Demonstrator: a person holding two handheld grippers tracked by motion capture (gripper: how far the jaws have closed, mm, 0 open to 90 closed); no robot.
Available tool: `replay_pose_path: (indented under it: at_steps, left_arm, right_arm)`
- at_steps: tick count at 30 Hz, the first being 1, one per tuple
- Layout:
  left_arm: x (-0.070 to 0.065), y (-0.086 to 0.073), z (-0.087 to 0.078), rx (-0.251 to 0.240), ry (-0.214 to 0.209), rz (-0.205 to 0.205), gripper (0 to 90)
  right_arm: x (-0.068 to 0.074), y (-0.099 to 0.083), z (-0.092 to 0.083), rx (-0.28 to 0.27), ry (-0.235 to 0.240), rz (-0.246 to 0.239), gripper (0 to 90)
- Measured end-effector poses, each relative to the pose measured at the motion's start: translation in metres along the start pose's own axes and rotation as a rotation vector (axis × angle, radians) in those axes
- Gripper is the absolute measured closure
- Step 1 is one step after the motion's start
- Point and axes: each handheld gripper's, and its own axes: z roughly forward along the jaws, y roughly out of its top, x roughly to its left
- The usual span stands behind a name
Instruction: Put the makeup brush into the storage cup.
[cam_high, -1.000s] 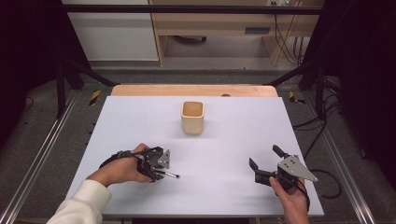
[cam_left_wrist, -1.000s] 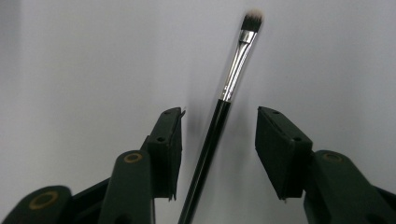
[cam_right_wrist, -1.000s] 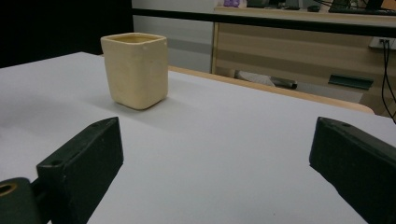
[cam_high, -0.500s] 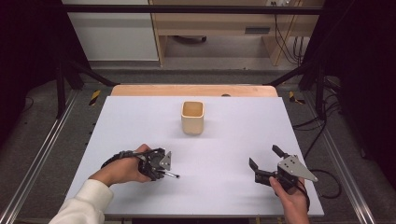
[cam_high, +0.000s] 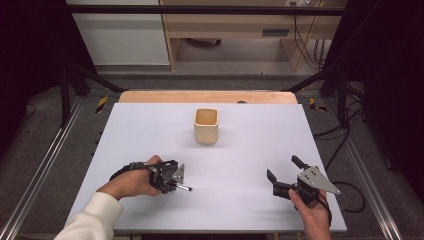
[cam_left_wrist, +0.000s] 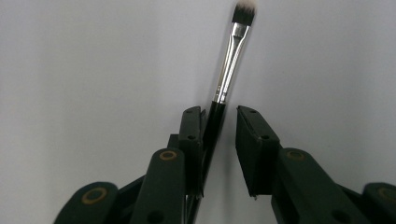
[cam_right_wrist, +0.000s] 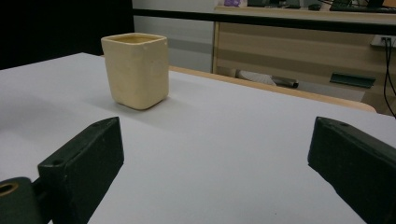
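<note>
A makeup brush (cam_left_wrist: 229, 70) with a black handle, silver ferrule and pale bristles lies on the white table (cam_high: 250, 135). Its handle runs between the jaws of my left gripper (cam_left_wrist: 219, 113). The jaws have just been closing. The handle rests against one pad, and a gap is left to the other. In the high view the left gripper (cam_high: 172, 182) is low at the front left, with the brush (cam_high: 185, 188) poking out to the right. My right gripper (cam_high: 282, 167) stands wide open at the front right with nothing in it. In the right gripper view, the right gripper (cam_right_wrist: 215, 126) points toward a cream square cup (cam_right_wrist: 135, 70).
The cream cup (cam_high: 206, 127) stands upright at the middle back of the table. A wooden strip (cam_high: 150, 96) runs along the far edge, and beyond it are a cabinet and cables. Metal rails flank both sides of the table.
</note>
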Motion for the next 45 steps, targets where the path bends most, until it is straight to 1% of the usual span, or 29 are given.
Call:
replay_pose_path:
  at_steps: [2, 3, 4, 5, 7, 9, 10, 12, 15, 16, 17, 22, 26, 30, 33, 34, 35, 37, 38, 39, 41, 43, 44, 45]
  left_arm:
    - [0.0, 0.0, 0.0, 0.001, -0.008, -0.002, 75.3]
    - [0.0, 0.001, 0.0, 0.002, -0.005, 0.007, 77.7]
    - [0.0, 0.001, 0.0, 0.003, -0.008, 0.004, 78.5]
    - [-0.001, 0.001, 0.0, 0.003, -0.021, -0.008, 80.2]
    - [-0.002, 0.001, 0.0, 0.007, -0.022, -0.008, 83.5]
    - [-0.001, 0.002, 0.0, 0.011, -0.016, -0.01, 83.7]
    - [-0.002, 0.001, 0.0, 0.011, -0.023, -0.03, 83.8]
    - [-0.001, 0.002, 0.0, 0.012, -0.017, -0.032, 83.9]
    - [-0.001, 0.001, -0.001, 0.002, -0.014, -0.038, 83.9]
    - [-0.002, 0.001, -0.001, -0.005, -0.016, -0.047, 83.9]
    - [-0.002, 0.001, -0.002, -0.01, -0.008, -0.041, 83.9]
    - [-0.002, 0.002, -0.006, -0.026, 0.0, -0.043, 83.9]
    - [-0.003, 0.003, -0.008, -0.027, 0.005, -0.039, 83.9]
    - [-0.004, 0.003, -0.012, -0.04, 0.015, -0.046, 83.9]
    - [-0.003, 0.003, -0.018, -0.06, 0.026, -0.047, 83.9]
    - [-0.002, 0.003, -0.022, -0.075, 0.037, -0.045, 83.9]
    - [0.0, 0.003, -0.028, -0.108, 0.047, -0.058, 83.9]
    - [0.002, 0.002, -0.035, -0.155, 0.065, -0.08, 83.9]
    - [0.002, 0.001, -0.039, -0.182, 0.073, -0.099, 83.9]
    - [0.003, 0.001, -0.042, -0.2, 0.081, -0.107, 83.9]
    - [0.003, 0.001, -0.047, -0.233, 0.094, -0.126, 83.9]
    - [0.003, 0.001, -0.049, -0.251, 0.105, -0.137, 83.9]
    - [0.003, 0.0, -0.051, -0.25, 0.106, -0.132, 83.9]
    - [0.002, 0.001, -0.051, -0.266, 0.11, -0.144, 83.9]
  right_arm:
    - [0.0, 0.0, 0.0, 0.0, 0.0, 0.0, 3.8]
    - [0.0, 0.0, 0.0, 0.0, 0.001, 0.001, 3.8]
    - [0.0, 0.0, 0.0, 0.0, 0.001, 0.001, 3.8]
    - [0.0, 0.0, 0.0, 0.0, 0.001, 0.002, 3.8]
    - [0.0, 0.0, 0.0, 0.0, 0.001, 0.001, 3.8]
    - [0.0, 0.0, 0.0, 0.0, 0.001, 0.001, 3.8]
    - [0.0, 0.0, 0.0, 0.0, 0.002, 0.001, 3.8]
    - [0.0, 0.0, 0.0, 0.0, 0.002, -0.001, 3.8]
    - [0.0, 0.0, 0.0, 0.0, 0.002, -0.001, 3.8]
    - [0.0, 0.0, 0.0, -0.001, 0.002, -0.001, 3.8]
    - [0.0, 0.0, 0.001, -0.001, 0.002, -0.001, 3.8]
    - [0.001, 0.0, 0.001, 0.001, 0.002, 0.001, 3.8]
    - [0.001, 0.0, 0.0, 0.0, 0.003, 0.0, 3.7]
    - [0.001, 0.0, 0.0, 0.0, 0.003, 0.001, 3.7]
    - [0.001, 0.0, 0.0, 0.0, 0.003, 0.003, 3.7]
    - [0.001, 0.0, 0.0, 0.0, 0.004, 0.004, 3.7]
    - [0.001, 0.0, 0.0, -0.001, 0.004, 0.003, 3.7]
    - [0.001, 0.0, 0.0, -0.001, 0.004, 0.004, 3.7]
    - [0.001, 0.0, 0.0, -0.002, 0.004, 0.0, 3.7]
    - [0.001, 0.0, 0.001, 0.002, 0.003, 0.0, 3.7]
    - [0.001, 0.0, 0.001, 0.002, 0.002, 0.0, 3.7]
    - [0.001, 0.0, 0.001, 0.002, 0.003, 0.0, 3.7]
    - [0.001, 0.0, 0.001, 0.003, 0.002, -0.001, 3.7]
    - [0.001, 0.0, 0.001, 0.002, 0.003, -0.001, 3.7]
